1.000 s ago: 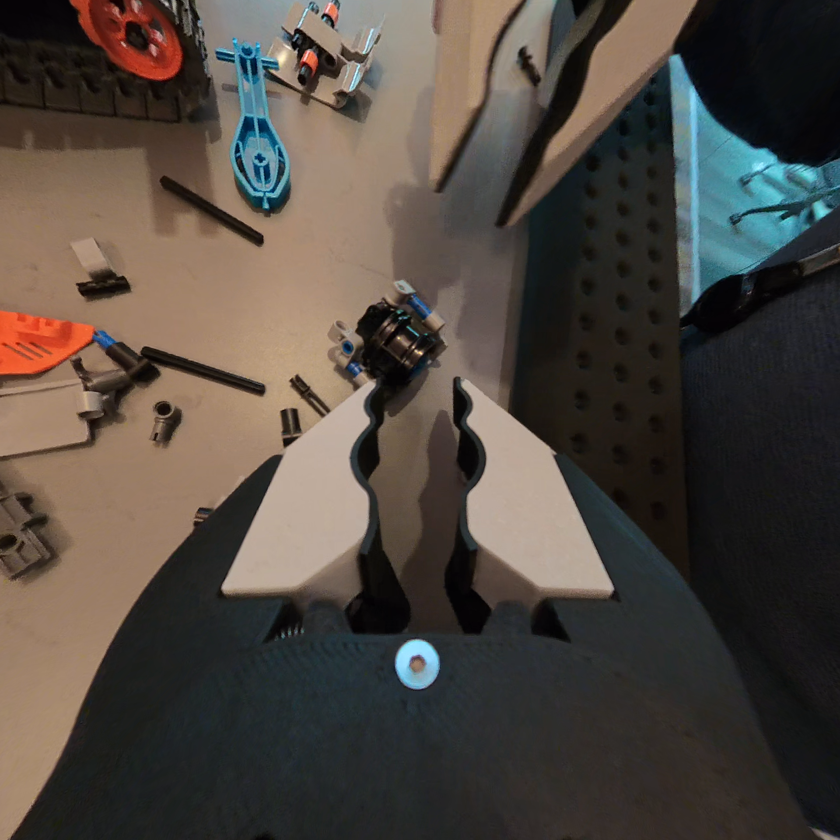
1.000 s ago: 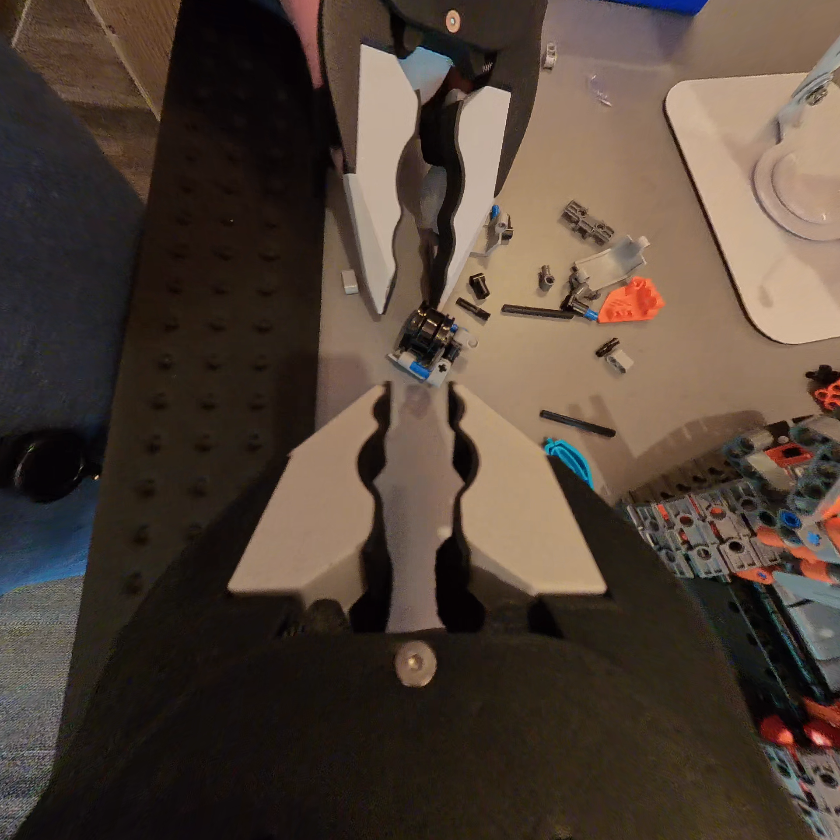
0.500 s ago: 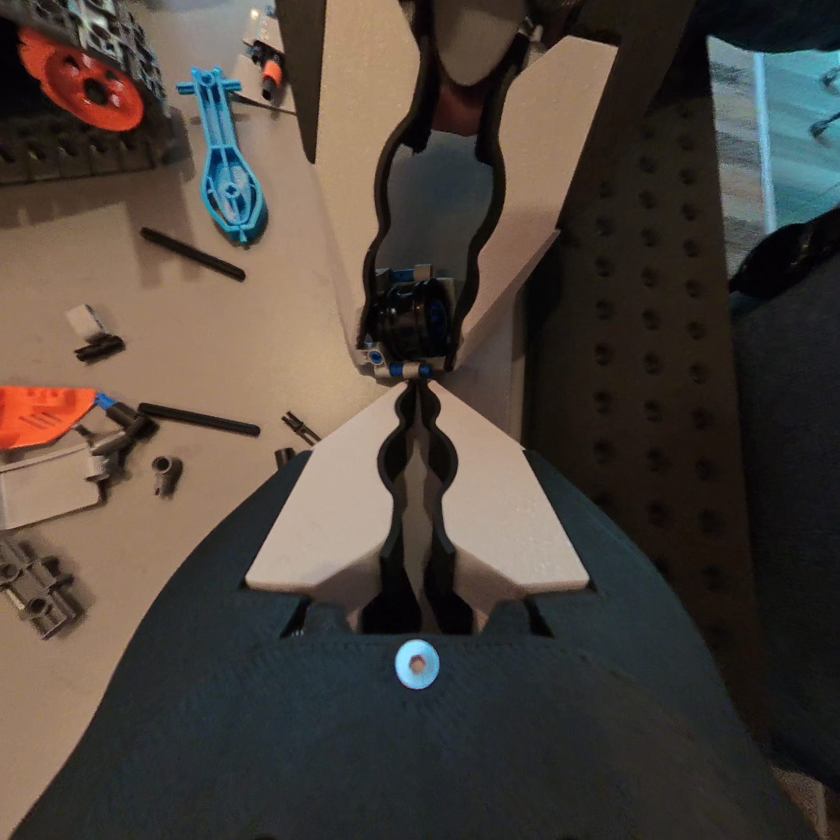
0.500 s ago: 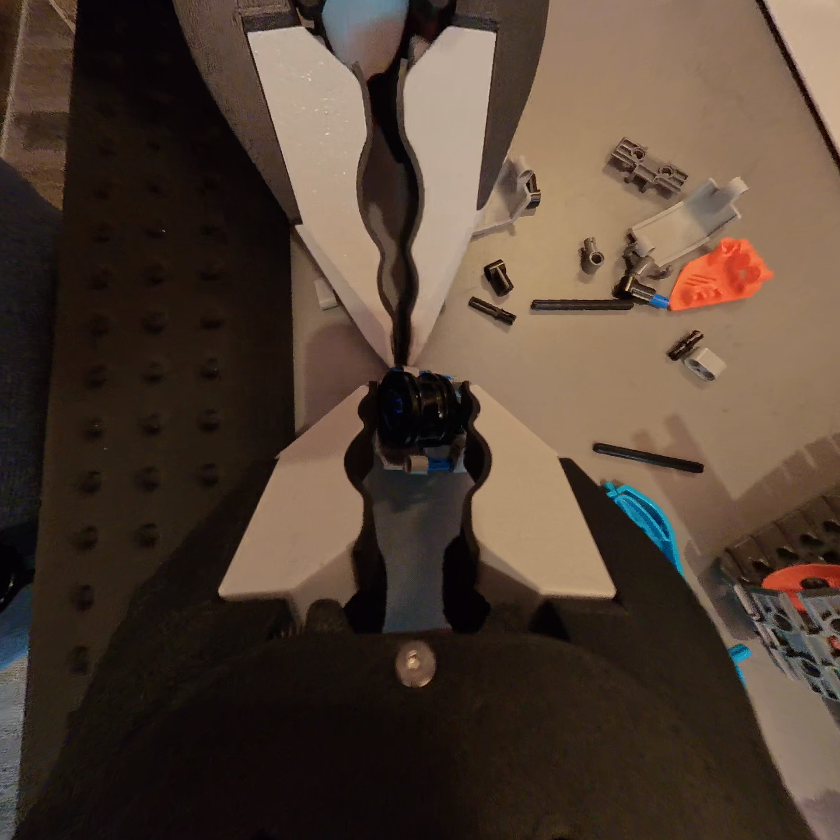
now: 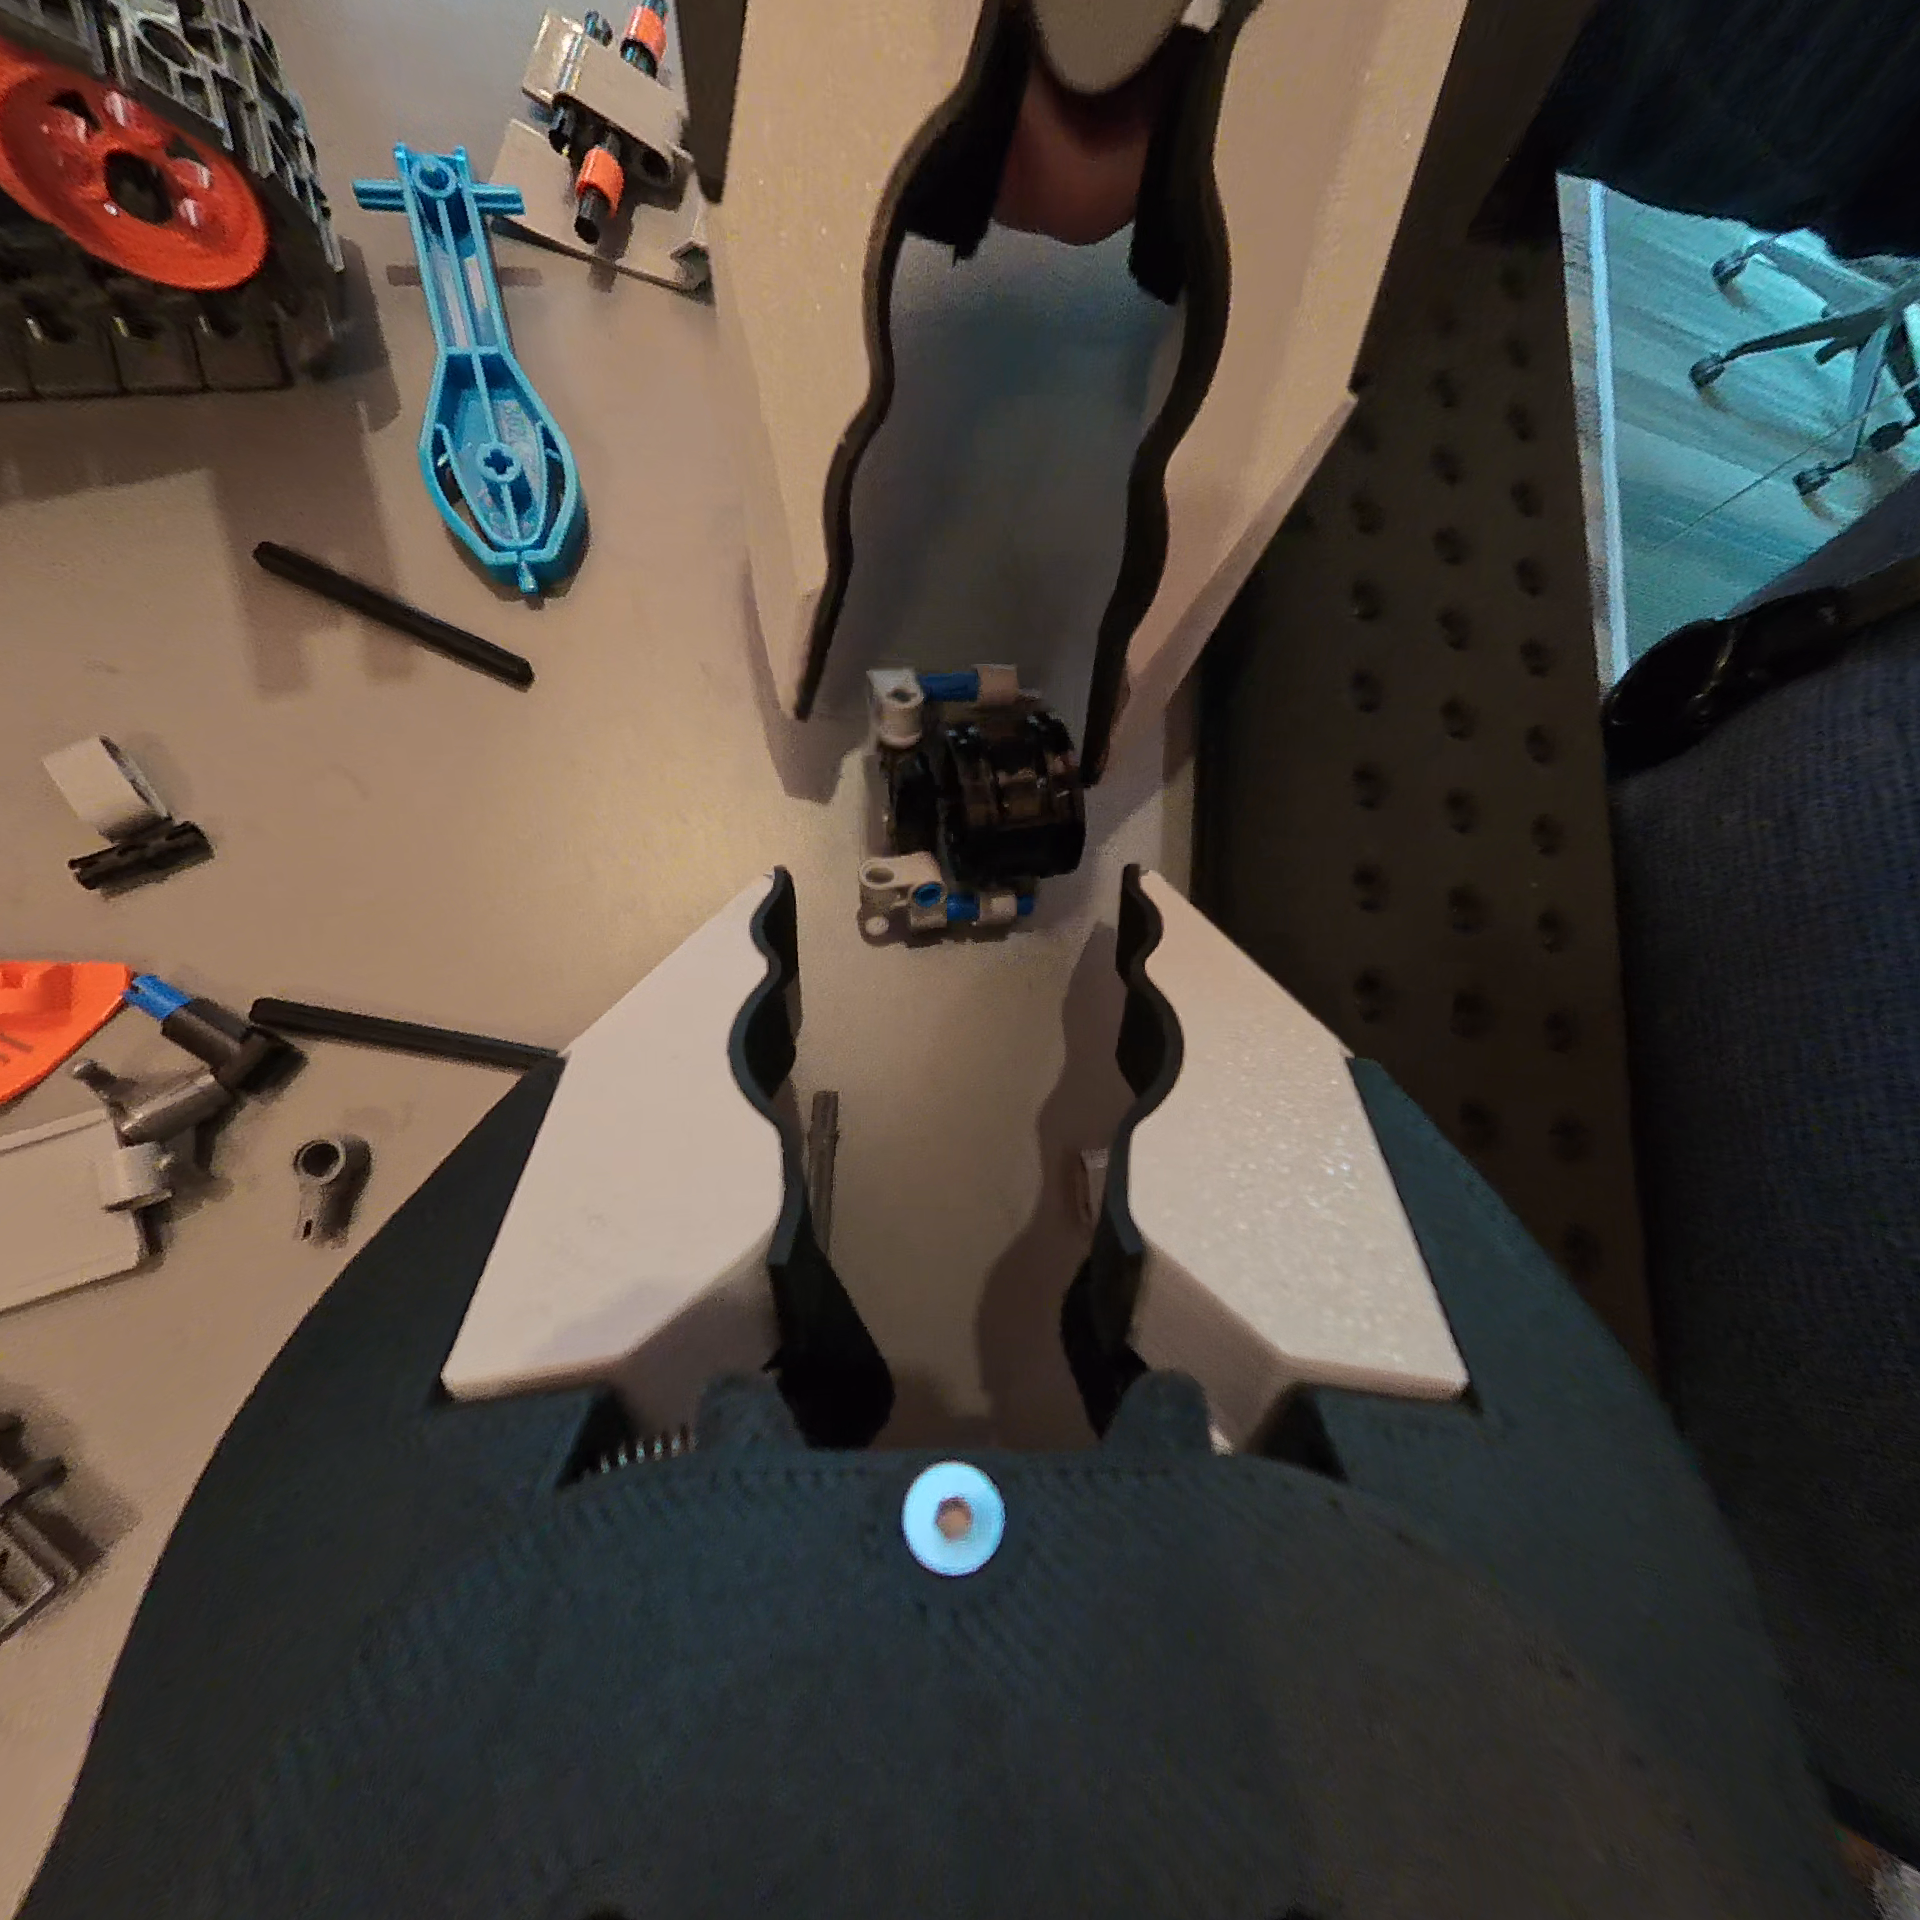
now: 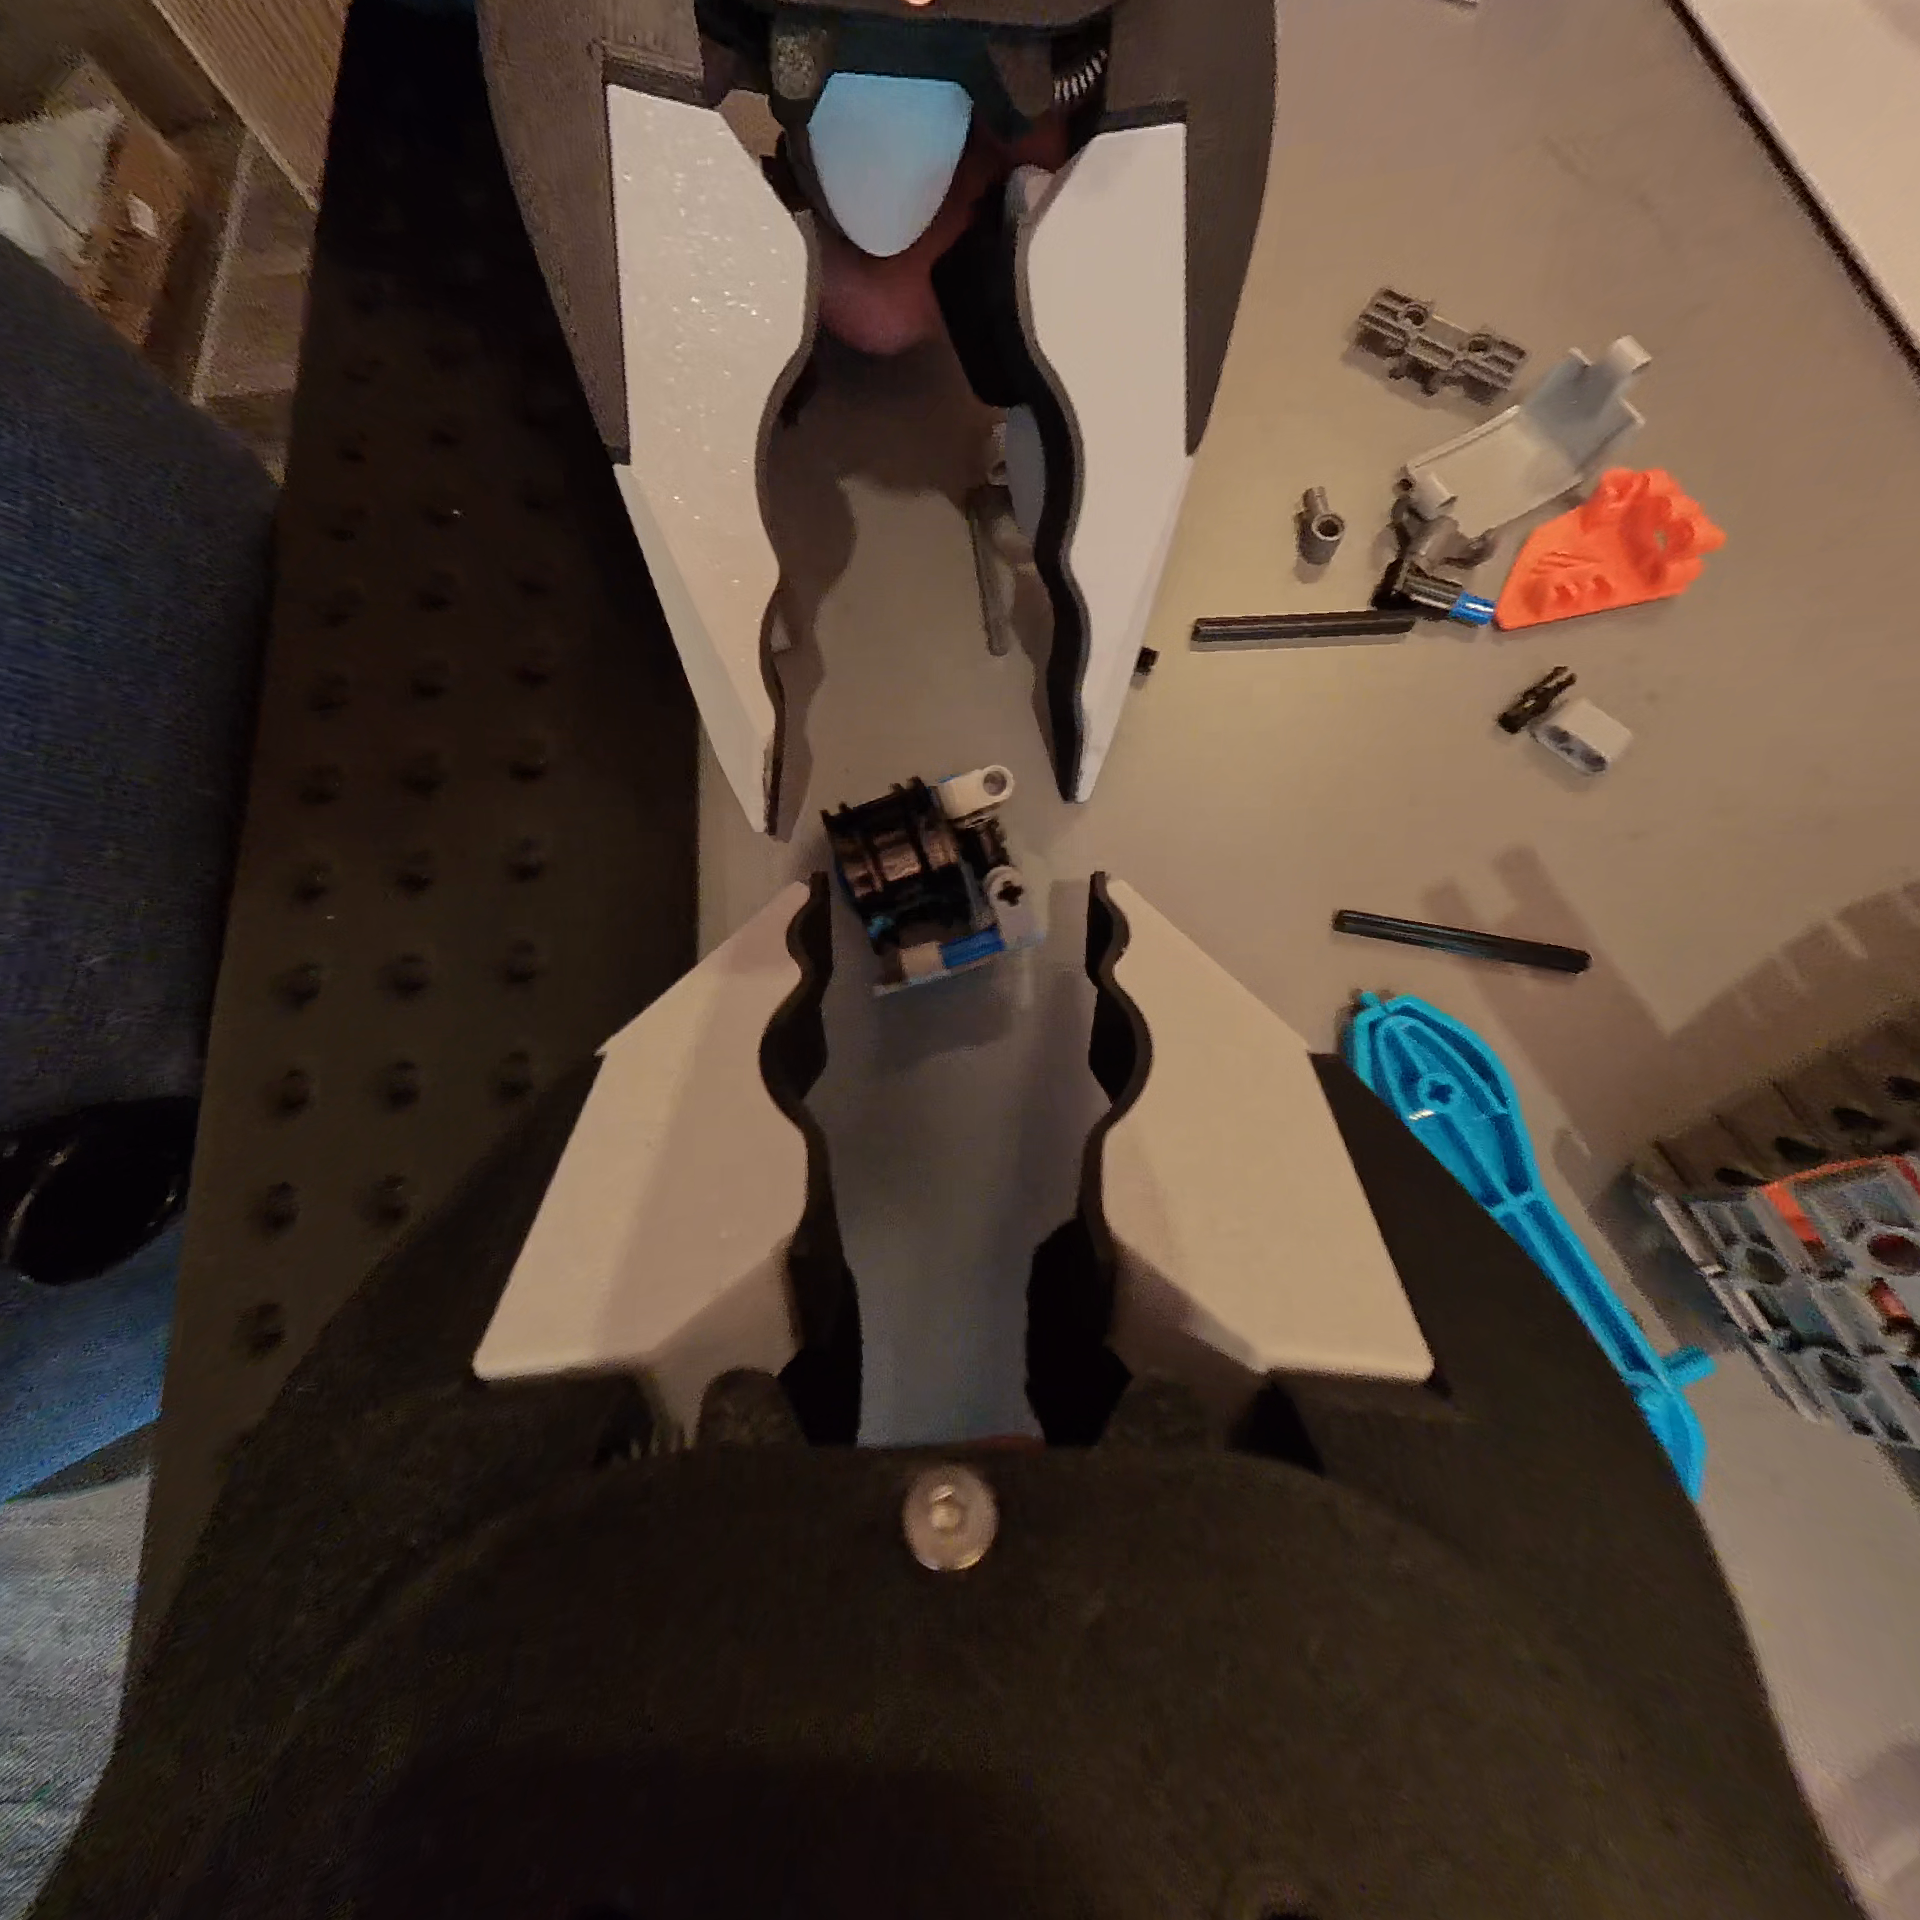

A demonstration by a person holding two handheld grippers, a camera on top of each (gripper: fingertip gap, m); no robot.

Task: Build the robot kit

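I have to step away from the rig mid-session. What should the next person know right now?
Left gripper: jaws open, holding nothing.
Right gripper: jaws open, holding nothing.
The two face each other tip to tip above the grey tabletop, near the black studded strip.
The small black wheel assembly with grey and blue connectors lies on the table between both sets of fingertips, gripped by neither.
Loose nearby: blue paddle-shaped piece, black axle, orange panel.
No goal was given, so done and left cannot be judged.
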